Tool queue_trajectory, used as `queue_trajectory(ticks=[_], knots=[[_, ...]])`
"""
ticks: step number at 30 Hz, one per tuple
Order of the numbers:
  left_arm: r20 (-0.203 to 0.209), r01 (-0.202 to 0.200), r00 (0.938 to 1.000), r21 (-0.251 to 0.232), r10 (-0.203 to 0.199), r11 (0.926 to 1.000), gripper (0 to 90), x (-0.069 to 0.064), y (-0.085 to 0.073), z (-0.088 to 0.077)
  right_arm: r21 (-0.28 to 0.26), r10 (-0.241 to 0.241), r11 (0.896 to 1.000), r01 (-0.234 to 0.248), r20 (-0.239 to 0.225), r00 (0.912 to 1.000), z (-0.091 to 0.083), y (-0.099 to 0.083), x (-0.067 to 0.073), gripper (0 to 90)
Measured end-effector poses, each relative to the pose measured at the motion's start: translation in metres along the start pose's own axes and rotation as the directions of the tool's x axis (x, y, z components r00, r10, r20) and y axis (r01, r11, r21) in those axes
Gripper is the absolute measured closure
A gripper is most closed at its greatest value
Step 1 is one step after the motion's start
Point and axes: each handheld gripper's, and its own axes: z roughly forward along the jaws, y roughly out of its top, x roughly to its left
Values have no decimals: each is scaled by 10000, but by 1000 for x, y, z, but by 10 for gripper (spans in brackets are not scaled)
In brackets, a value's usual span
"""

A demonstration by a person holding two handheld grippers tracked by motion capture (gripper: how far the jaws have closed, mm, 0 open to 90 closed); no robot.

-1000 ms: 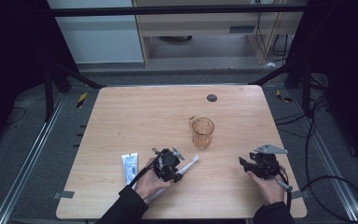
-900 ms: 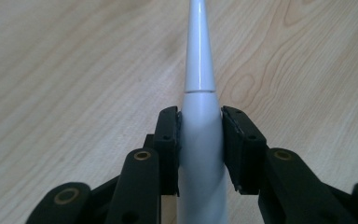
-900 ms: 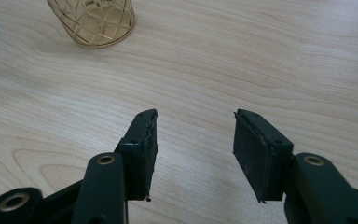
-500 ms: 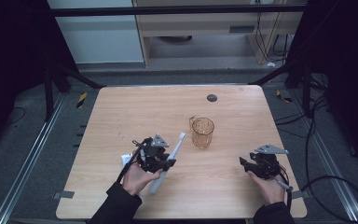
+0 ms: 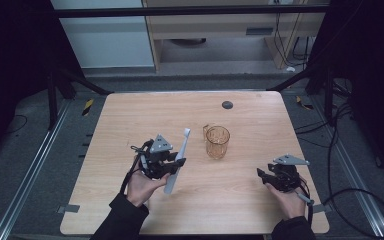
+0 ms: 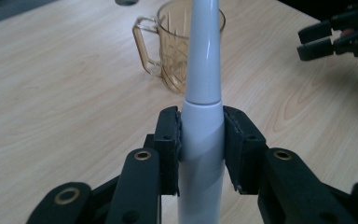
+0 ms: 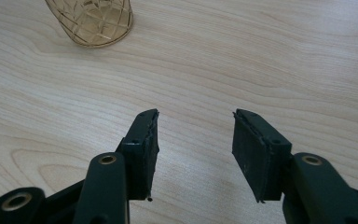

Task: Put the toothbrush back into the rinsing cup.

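The left tongs (image 6: 201,144) are clenched on the thick white handle of one electric toothbrush (image 6: 204,70), both pads pressed against its sides. In the high view these left tongs (image 5: 172,162) sit above the near-left part of the surface (image 5: 130,115), and the toothbrush (image 5: 177,160) slants from their grip with its brush head pointing to the far side and its handle end toward the near edge, lifted off the wood. Just to the right of its head stands one amber glass mug (image 5: 217,141), upright, its handle on the left; from the left tongs' own camera the mug (image 6: 175,51) stands directly behind the toothbrush neck. The right tongs (image 7: 195,140) are released, the two pads well apart with bare wood between them and nothing gripped. They (image 5: 266,176) rest near the near-right corner, well apart from the mug. One small dark round disc (image 5: 227,104) lies on the far part of the surface, beyond the mug.
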Motion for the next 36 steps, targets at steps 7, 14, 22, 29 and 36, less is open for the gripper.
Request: queue_trajectory(ticks=[7,14,22,29,36], knots=[[-457,257,9985,-854,-297,9960,672,6,14,-2,-159,73,9998,-72,72,9999,-1,0,0,494],[-940,307,9945,-1594,-461,9867,672,8,28,1,-256,40,9997,-36,164,9999,-1,0,-1,484],[-1135,780,9873,-2633,-1112,9616,672,15,50,6,-399,38,9992,-26,283,9996,-2,-1,-2,456],[-1063,862,9866,-3035,-1236,9489,672,16,64,15,-444,12,9990,3,331,9995,-1,-1,-2,442],[-989,920,9858,-3565,-1355,9298,672,12,74,26,-505,-26,9987,47,412,9991,0,-2,-3,419]])
